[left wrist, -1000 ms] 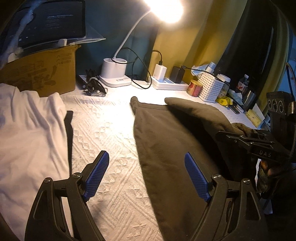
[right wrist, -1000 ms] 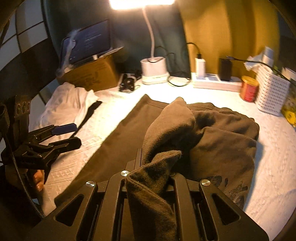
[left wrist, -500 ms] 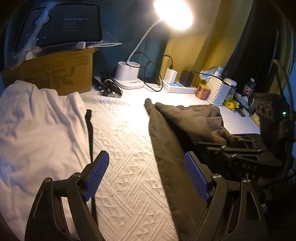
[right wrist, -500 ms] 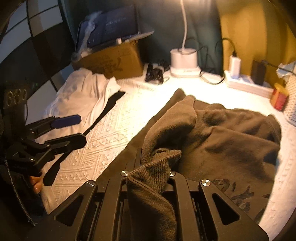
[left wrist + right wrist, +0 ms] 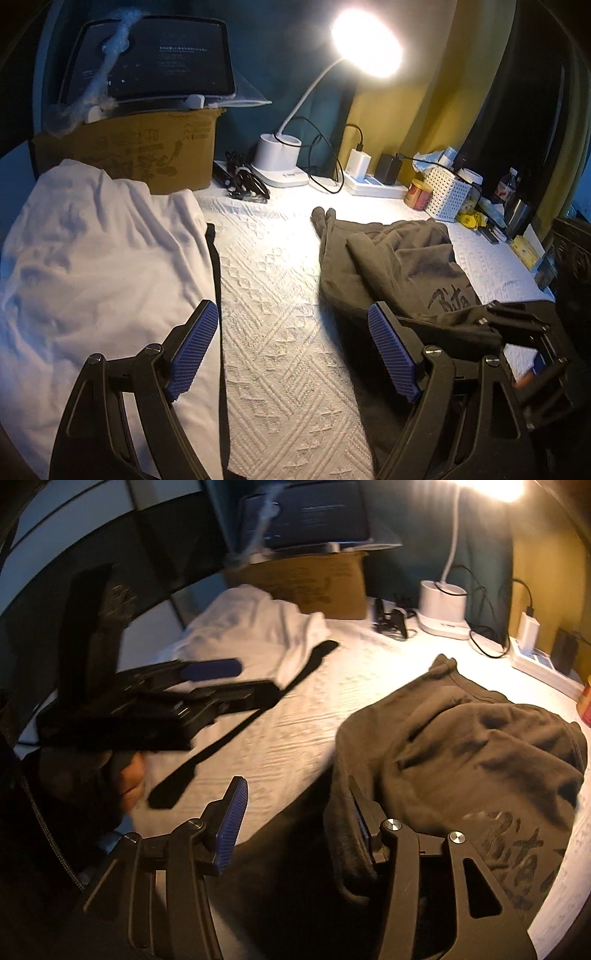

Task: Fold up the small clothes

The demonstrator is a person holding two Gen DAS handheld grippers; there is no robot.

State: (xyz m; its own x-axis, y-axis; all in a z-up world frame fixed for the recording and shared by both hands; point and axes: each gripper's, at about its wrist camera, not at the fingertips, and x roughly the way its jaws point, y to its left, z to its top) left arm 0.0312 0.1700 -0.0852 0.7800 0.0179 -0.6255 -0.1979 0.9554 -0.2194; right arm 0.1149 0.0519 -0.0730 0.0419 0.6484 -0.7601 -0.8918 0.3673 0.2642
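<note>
Released a moment ago, the dark olive garment no longer sits pinched in the right gripper, whose jaws have just been opening; a fold of cloth still drapes against its right pad without being squeezed. That garment lies rumpled on the white textured cover, right of the white garment. The left gripper hovers spread wide over bare cover between both garments, holding nothing.
</note>
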